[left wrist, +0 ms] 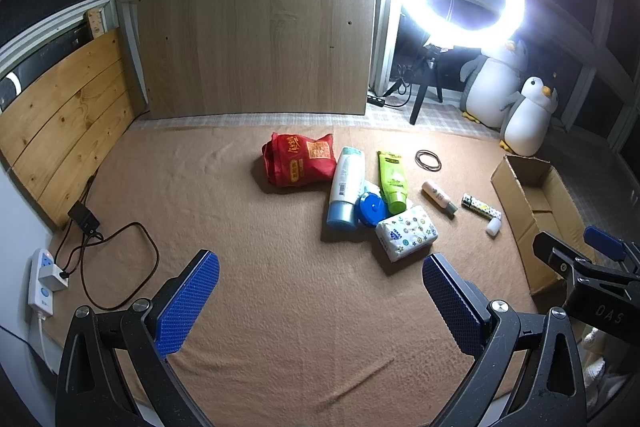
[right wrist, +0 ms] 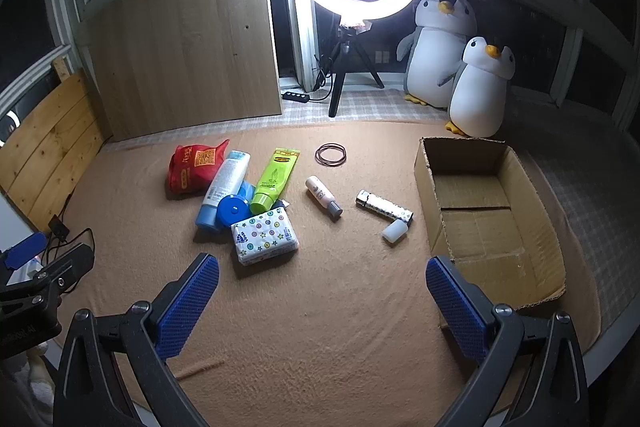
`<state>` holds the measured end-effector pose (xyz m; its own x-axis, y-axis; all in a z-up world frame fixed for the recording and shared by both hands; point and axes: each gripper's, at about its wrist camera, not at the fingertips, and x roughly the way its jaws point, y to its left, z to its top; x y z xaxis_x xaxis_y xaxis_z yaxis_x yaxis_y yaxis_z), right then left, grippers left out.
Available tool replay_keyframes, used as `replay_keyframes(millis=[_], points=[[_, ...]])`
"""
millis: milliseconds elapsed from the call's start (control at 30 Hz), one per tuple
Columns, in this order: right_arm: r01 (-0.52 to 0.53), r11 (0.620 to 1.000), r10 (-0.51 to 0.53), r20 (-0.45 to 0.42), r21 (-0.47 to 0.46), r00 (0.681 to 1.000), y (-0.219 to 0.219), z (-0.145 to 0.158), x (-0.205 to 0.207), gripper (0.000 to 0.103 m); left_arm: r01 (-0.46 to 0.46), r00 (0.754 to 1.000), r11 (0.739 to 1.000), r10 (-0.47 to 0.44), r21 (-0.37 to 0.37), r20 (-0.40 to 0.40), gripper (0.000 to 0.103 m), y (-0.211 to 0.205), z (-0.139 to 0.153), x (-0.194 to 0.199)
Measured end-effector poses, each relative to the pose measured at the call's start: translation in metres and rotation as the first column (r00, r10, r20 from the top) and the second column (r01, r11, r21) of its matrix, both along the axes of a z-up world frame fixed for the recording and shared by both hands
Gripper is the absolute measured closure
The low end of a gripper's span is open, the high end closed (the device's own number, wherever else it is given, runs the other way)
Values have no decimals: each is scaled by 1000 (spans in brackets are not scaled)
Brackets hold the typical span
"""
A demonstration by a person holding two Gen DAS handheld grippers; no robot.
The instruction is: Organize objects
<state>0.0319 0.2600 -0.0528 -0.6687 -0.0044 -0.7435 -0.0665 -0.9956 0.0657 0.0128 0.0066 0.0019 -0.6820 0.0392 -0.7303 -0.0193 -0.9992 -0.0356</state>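
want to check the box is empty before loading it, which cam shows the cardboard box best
The right wrist view: the cardboard box shows whole, open top and bare bottom. The left wrist view catches it only at the frame edge, foreshortened and partly hidden behind the right gripper.

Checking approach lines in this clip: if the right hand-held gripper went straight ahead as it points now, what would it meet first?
Probably bare blanket. The right hand-held gripper, open, points between the tissue pack on its left and the cardboard box on its right. Farther on lie the small white bottle and patterned tube; depth is unclear.

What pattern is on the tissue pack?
White with coloured circles and stars on the tissue pack, clearest in the right wrist view.
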Motion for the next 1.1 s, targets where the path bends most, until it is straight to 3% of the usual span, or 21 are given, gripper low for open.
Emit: replay_keyframes(millis=[567,1100], points=[[13,1000,-13,22,-12,1000,10,-5,-6,1,20,1000,1000,-20,-9,13,0,9,-10,-13],[39,999,-37,69,-23,997,32,-20,-15,1,111,991,994,-110,-1,72,1,43,-43,-67]])
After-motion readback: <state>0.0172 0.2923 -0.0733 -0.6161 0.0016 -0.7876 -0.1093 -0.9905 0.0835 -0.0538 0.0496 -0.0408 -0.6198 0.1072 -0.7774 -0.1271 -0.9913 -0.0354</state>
